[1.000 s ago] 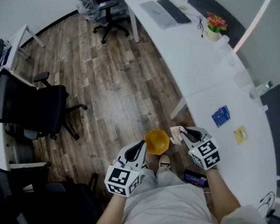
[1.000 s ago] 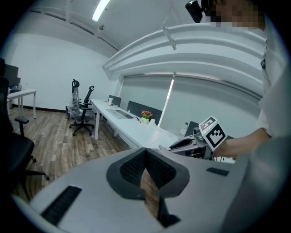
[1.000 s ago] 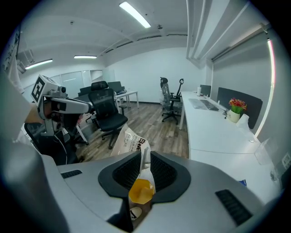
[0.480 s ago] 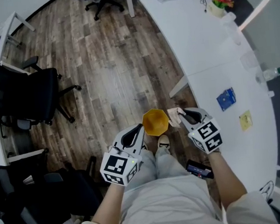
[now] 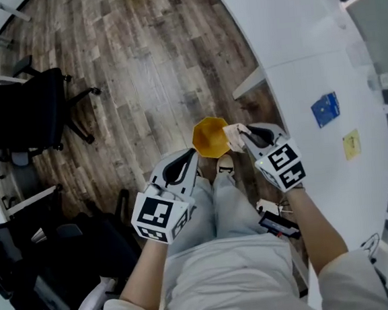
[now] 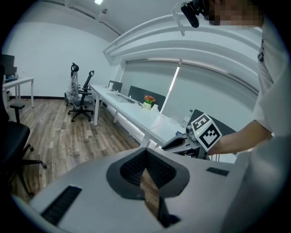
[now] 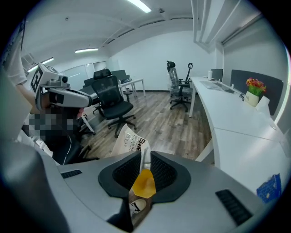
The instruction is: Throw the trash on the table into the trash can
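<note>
A yellow trash can [image 5: 209, 137] stands on the wood floor in front of the person's knees. My right gripper [image 5: 241, 135] is shut on a crumpled white printed wrapper [image 5: 234, 138], which hangs at the can's right rim. In the right gripper view the wrapper [image 7: 131, 144] sticks up between the jaws of the right gripper [image 7: 143, 157], and the yellow can [image 7: 144, 184] shows through the gap. My left gripper [image 5: 192, 154] is just left of the can, shut with nothing in it. In the left gripper view only floor shows beyond the tips of the left gripper [image 6: 145, 154].
The long white table [image 5: 308, 73] curves along the right, with a blue packet [image 5: 325, 108] and a yellow note [image 5: 351, 144] on it. A black office chair [image 5: 21, 112] stands at the left. A dark device [image 5: 277, 223] lies by the person's right leg.
Both grippers have sunk toward the floor and sit lower beside the trash can. The right gripper still holds the wrapper. The head view has tipped further down.
</note>
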A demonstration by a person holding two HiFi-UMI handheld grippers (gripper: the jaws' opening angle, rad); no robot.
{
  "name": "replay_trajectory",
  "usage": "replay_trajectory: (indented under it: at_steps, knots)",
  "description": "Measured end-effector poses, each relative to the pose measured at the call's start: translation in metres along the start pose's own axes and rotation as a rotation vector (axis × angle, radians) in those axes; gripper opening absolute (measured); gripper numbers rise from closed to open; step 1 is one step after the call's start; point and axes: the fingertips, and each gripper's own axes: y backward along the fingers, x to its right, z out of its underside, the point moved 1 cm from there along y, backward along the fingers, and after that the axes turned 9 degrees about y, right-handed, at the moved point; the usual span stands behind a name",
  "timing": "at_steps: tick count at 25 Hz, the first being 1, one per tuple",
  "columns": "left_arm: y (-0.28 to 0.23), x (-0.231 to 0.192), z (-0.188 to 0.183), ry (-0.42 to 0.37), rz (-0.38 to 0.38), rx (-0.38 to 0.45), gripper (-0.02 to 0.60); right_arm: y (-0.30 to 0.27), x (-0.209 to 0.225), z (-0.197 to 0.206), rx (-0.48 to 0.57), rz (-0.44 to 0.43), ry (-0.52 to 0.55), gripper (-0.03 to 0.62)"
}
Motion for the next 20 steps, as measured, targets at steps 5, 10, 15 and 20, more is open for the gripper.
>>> replay_trajectory:
  at_steps: [5,10,15,20]
  knots:
    - [-0.021,-0.018,0.028,0.030,0.002,-0.042,0.003,-0.031,-0.004,0.031,-0.040,-0.032,0.001,0.081]
    - [-0.041,-0.040,0.055,0.049,0.000,-0.072,0.003,-0.066,-0.010,0.065,-0.086,-0.045,0.005,0.081]
    - [-0.065,-0.061,0.090,0.055,0.008,-0.094,0.003,-0.104,-0.010,0.098,-0.117,-0.031,0.010,0.081]
    - [-0.085,-0.084,0.122,0.076,0.006,-0.114,0.003,-0.147,-0.016,0.130,-0.146,-0.022,0.023,0.083]
